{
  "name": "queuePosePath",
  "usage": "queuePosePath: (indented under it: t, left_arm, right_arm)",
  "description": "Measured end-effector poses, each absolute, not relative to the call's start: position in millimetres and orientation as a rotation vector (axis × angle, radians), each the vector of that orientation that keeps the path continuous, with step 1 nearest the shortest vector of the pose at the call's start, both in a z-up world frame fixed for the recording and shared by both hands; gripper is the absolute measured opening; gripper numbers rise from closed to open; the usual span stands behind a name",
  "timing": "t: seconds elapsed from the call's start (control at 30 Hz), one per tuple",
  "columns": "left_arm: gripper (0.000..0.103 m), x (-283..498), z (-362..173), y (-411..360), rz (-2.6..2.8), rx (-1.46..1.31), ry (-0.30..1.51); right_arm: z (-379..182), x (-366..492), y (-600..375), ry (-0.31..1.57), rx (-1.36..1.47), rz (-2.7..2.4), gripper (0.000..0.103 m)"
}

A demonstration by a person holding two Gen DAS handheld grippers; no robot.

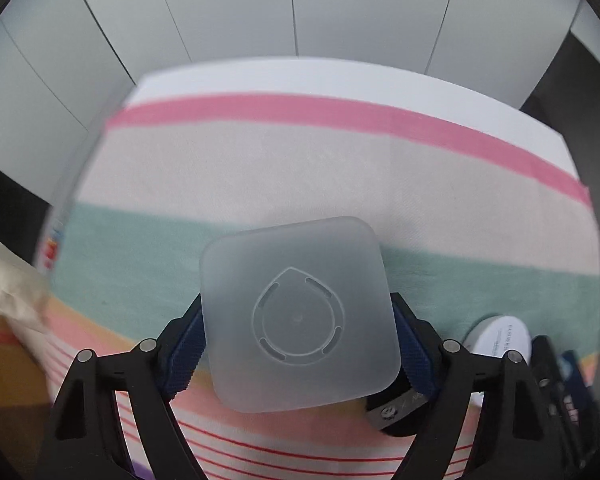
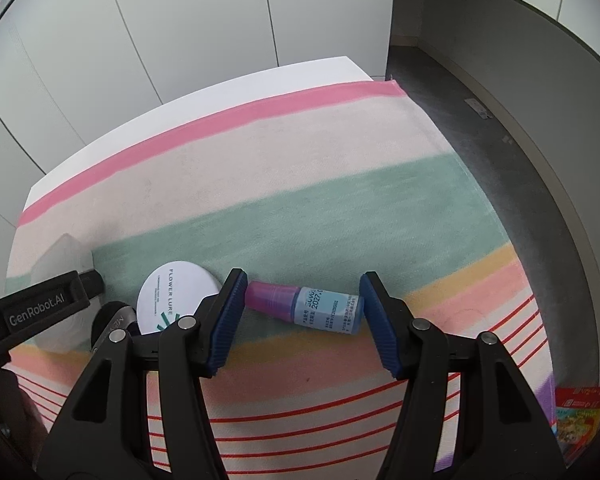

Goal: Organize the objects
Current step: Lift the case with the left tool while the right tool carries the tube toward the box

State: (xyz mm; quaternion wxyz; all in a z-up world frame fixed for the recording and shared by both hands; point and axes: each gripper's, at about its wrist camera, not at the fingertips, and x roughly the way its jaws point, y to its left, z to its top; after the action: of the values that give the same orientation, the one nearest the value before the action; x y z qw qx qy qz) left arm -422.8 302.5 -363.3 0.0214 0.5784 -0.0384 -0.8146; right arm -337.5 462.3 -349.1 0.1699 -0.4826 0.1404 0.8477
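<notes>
— Now, the left gripper?
— Pointing steeply down, pads against a frosted square container above the striped cloth.
— Right gripper?
— Angled down, jaws apart around a small blue bottle; contact unclear. A round white tin is partly hidden.

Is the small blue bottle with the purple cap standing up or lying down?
Lying down. The blue bottle rests on its side on the striped cloth, cap toward the white round compact, between the right gripper's open fingers.
</notes>
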Motion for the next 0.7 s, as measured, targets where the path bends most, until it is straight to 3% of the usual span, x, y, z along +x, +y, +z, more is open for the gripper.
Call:
queuePosePath:
  t: [0.3, 0.7]
  left_arm:
    - [0.085, -412, -329, 298, -2.578, 1.754, -0.224]
    - [0.085, -377, -230, 279, -2.685, 1.671, -0.230]
  right_arm:
    - [-316, -339, 450, 0.305, -1.402, 2.485, 0.061]
    - [-238, -341, 447, 0.200, -1.375, 2.580, 0.061]
